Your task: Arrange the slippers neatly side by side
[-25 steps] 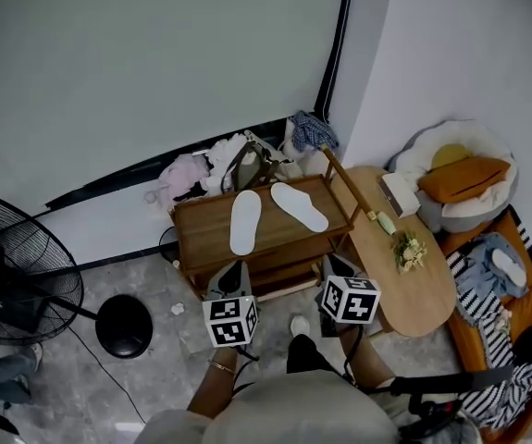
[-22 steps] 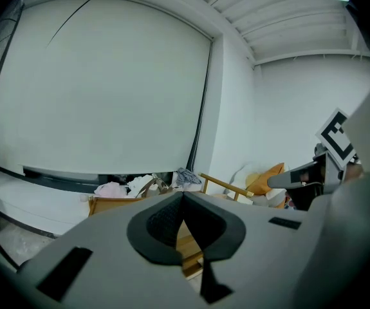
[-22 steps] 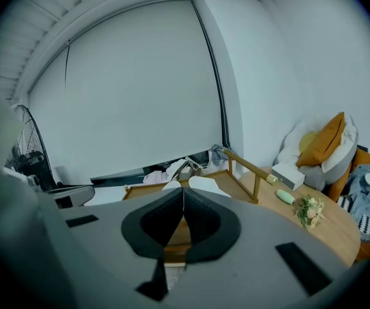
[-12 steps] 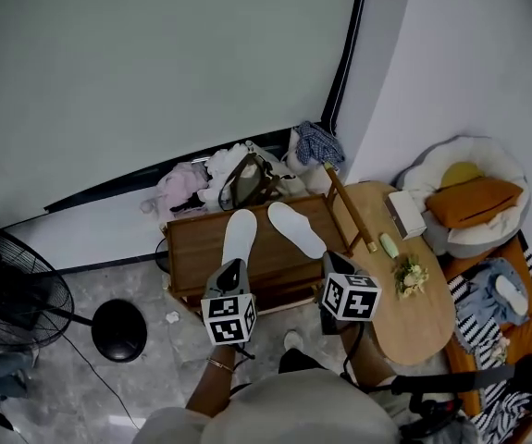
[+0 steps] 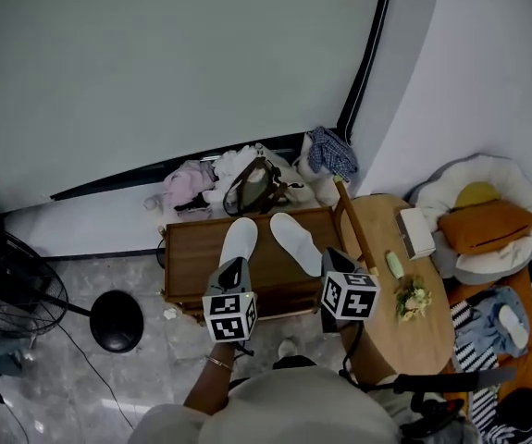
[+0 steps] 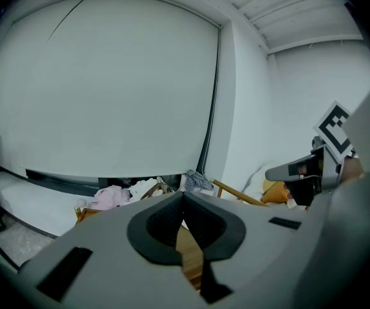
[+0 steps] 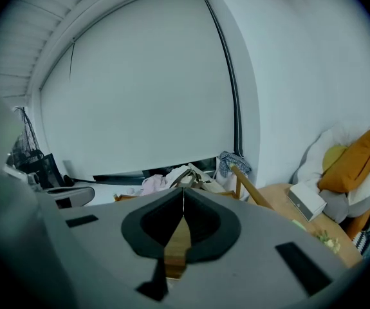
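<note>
Two white slippers lie soles up on the top of a low wooden rack (image 5: pixel 191 257). The left slipper (image 5: pixel 239 241) points nearly straight away; the right slipper (image 5: pixel 295 242) is angled, its toe leaning left, so the pair forms a V. My left gripper (image 5: pixel 232 268) hovers just before the rack's front edge, below the left slipper, shut and empty (image 6: pixel 183 195). My right gripper (image 5: pixel 332 259) hangs at the rack's front right corner, also shut with nothing in it (image 7: pixel 183 192). Neither touches a slipper.
A pile of clothes and a bag (image 5: pixel 252 181) lies behind the rack against the wall. An oval wooden table (image 5: pixel 404 294) with a tissue box (image 5: pixel 416 232) stands right. A floor fan (image 5: pixel 2 289) and its round base (image 5: pixel 116 322) stand left. A cushioned bed (image 5: pixel 483 220) is far right.
Both grippers have come forward toward the rack, which now lies right in front of their tips. The slippers have not moved.
</note>
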A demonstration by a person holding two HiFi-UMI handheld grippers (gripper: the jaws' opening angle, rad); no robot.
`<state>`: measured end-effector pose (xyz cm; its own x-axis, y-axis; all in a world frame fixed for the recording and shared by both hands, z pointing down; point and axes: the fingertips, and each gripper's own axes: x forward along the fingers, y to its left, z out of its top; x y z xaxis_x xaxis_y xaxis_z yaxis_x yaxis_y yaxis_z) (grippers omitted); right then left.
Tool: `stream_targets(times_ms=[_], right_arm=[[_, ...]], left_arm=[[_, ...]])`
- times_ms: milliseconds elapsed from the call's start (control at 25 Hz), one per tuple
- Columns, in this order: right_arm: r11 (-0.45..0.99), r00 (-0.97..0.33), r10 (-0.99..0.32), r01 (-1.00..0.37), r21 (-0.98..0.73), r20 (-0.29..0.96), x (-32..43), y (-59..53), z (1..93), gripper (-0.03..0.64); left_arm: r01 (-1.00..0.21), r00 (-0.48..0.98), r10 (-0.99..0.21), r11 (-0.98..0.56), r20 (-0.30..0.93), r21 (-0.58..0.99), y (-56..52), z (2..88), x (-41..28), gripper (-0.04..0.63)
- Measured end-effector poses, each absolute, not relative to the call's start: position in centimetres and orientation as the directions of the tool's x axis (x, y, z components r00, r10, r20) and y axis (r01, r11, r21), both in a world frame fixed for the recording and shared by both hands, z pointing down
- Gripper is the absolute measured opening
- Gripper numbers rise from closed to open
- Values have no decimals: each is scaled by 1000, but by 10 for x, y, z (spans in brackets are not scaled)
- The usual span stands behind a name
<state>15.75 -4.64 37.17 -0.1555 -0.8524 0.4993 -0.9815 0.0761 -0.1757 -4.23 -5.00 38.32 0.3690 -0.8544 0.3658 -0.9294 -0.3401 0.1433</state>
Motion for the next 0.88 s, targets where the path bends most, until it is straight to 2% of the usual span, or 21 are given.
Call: stream_targets(times_ms=[520, 760, 880], right_arm=[[240, -307, -808, -951, -196, 503, 155, -125, 380, 34], [280, -406, -751, -910, -305, 521, 131, -147, 398, 34], [296, -418, -742, -906, -302, 525, 118, -154, 401, 34]], left_arm=[[-976, 215, -902, -183, 373, 120, -97, 383, -44, 17], [-988, 147, -898, -117, 414, 97, -104, 393, -57, 17], [-988, 146, -892, -115, 429, 99, -108, 399, -63, 17]])
